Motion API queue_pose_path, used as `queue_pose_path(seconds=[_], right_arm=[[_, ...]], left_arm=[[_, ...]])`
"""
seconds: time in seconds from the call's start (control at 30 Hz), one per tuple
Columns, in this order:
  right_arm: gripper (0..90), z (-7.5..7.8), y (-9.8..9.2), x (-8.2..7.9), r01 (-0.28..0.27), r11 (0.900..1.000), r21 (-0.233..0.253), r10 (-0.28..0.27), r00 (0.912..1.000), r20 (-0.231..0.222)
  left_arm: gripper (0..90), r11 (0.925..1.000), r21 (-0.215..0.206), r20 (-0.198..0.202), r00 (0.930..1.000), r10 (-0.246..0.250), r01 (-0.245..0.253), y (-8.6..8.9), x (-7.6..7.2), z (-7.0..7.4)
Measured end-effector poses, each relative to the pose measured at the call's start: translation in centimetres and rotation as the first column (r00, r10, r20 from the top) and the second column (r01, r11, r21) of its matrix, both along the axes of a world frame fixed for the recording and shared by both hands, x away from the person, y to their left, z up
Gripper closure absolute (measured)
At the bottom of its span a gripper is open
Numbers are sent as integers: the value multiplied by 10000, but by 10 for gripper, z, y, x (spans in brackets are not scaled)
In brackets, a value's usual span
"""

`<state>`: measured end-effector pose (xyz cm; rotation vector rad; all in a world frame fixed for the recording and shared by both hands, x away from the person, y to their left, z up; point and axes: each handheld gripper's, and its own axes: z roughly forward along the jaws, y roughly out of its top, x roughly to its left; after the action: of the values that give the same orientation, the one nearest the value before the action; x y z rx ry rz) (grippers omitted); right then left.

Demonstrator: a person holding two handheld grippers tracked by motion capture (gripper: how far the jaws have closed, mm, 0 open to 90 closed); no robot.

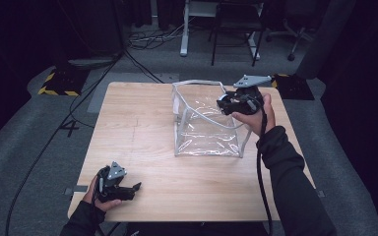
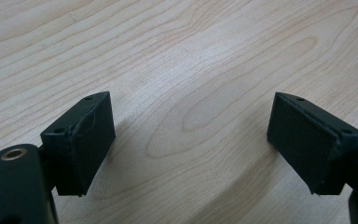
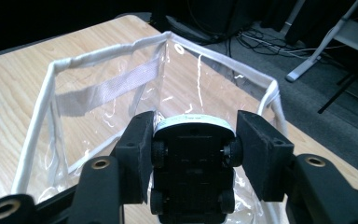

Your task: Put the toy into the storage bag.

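Observation:
A clear plastic bag (image 1: 204, 123) with white trim stands open on the wooden table (image 1: 138, 132), right of the middle. My right gripper (image 1: 225, 103) hovers over its far right rim, shut on a toy car (image 3: 193, 165) held with its dark underside and black wheels facing the camera. In the right gripper view the bag's open mouth (image 3: 121, 79) lies just beyond the car. My left gripper (image 1: 130, 189) rests near the table's front left corner. Its jaws stand wide apart over bare wood, and its fingers (image 2: 81, 144) hold nothing.
The table's front edge (image 1: 177, 216) runs just below my left hand. Beyond the table on the grey floor are cables (image 1: 152, 37), a white desk leg (image 1: 184, 29) and a dark chair (image 1: 236, 29). A yellow-black striped block (image 1: 59, 83) lies at the far left.

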<state>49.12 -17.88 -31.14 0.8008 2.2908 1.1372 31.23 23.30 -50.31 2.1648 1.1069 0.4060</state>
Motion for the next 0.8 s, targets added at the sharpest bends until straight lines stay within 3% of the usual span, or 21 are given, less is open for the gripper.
queue_pose_path(seconds=[0.3, 0.47, 0.8], right_arm=[[487, -9, -6, -3, -106, 9999, -41, 105, 9998, -184], [487, -13, -12, -3, -217, 9996, -154, 207, 9981, -588], [486, -10, -20, -11, -583, 9965, -594, 521, 9935, -1009]], left_arm=[[153, 10000, 19, -8, 10000, -18, 18, 0, 0, 0], [154, 10000, -8, -5, 10000, 1, -1, 0, 0, 0], [153, 10000, -3, -4, 10000, 1, -1, 0, 0, 0]])
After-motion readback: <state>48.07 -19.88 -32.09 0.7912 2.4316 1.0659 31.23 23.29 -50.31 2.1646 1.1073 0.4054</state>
